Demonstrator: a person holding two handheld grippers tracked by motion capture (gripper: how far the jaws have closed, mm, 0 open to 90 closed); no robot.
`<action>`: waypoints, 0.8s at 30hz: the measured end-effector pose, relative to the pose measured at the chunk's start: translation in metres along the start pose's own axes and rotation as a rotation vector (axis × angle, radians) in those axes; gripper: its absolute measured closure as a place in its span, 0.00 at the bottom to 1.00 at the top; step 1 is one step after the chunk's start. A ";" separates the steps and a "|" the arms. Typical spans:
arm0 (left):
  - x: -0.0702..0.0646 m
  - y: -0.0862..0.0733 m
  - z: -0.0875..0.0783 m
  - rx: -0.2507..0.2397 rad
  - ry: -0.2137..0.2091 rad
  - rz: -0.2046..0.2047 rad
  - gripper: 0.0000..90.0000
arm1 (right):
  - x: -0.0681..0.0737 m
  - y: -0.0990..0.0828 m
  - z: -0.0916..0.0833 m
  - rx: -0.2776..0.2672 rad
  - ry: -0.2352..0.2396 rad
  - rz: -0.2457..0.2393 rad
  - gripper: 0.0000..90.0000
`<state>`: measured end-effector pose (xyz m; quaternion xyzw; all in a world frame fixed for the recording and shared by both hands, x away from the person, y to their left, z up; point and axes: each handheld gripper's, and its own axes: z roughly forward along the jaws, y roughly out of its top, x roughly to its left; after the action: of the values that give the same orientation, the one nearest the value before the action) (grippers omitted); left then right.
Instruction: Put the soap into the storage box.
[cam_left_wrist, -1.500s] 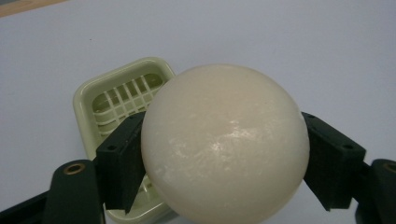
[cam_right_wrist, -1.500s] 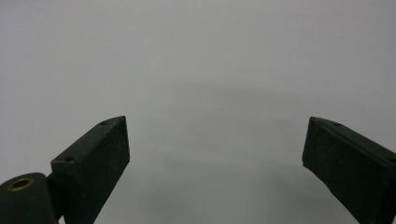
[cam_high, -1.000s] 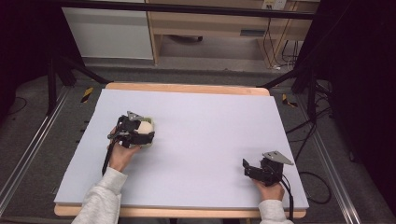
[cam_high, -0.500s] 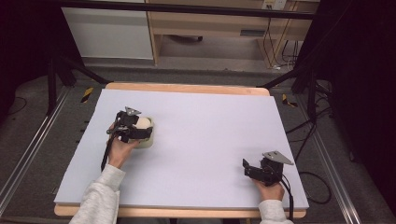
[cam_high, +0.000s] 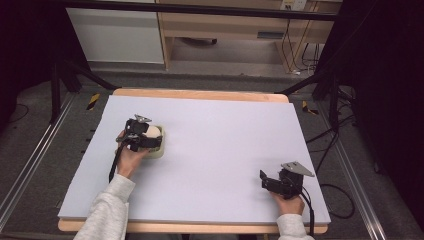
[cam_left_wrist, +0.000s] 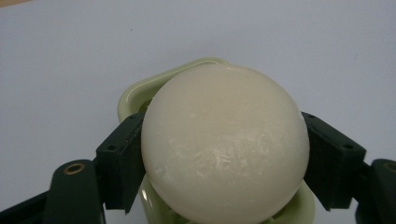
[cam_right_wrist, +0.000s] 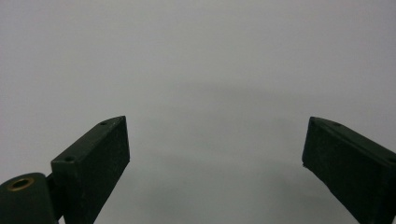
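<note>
Even overhead light brightens the table (cam_high: 215, 150); the room's corners fall dark. Soft glare streaks the ball (cam_left_wrist: 224, 140). Shadows lie faint and blurred.

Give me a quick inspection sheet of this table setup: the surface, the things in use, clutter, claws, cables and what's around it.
Surface: pale mat on a wooden table, flat and clean.
Job's things: cream ball held over a pale green dish; whether it rests in the dish cannot be told.
Clutter: nothing seen.
Claws: left claw has both jaws pressed on the ball's sides; right claw has its jaws wide apart with nothing between them, near the mat's front right corner.
Cables: a black cable trails from the left claw; another from the right claw.
Surroundings: wooden cabinet behind, black frame legs, loose wires on the floor.
</note>
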<state>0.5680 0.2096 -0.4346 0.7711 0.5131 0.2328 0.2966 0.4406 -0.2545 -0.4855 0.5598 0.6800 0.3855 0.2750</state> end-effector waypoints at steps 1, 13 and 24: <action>0.001 0.000 0.000 0.000 0.001 -0.002 0.27 | 0.000 0.000 0.000 0.000 0.000 0.000 0.09; 0.001 -0.002 0.005 0.018 0.000 0.004 0.27 | 0.000 0.000 0.000 0.001 0.000 0.000 0.09; 0.000 -0.005 0.010 0.032 0.014 0.011 0.27 | 0.000 0.000 0.000 0.001 0.000 0.000 0.09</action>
<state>0.5708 0.2091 -0.4451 0.7768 0.5147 0.2314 0.2794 0.4406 -0.2544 -0.4855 0.5599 0.6803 0.3852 0.2745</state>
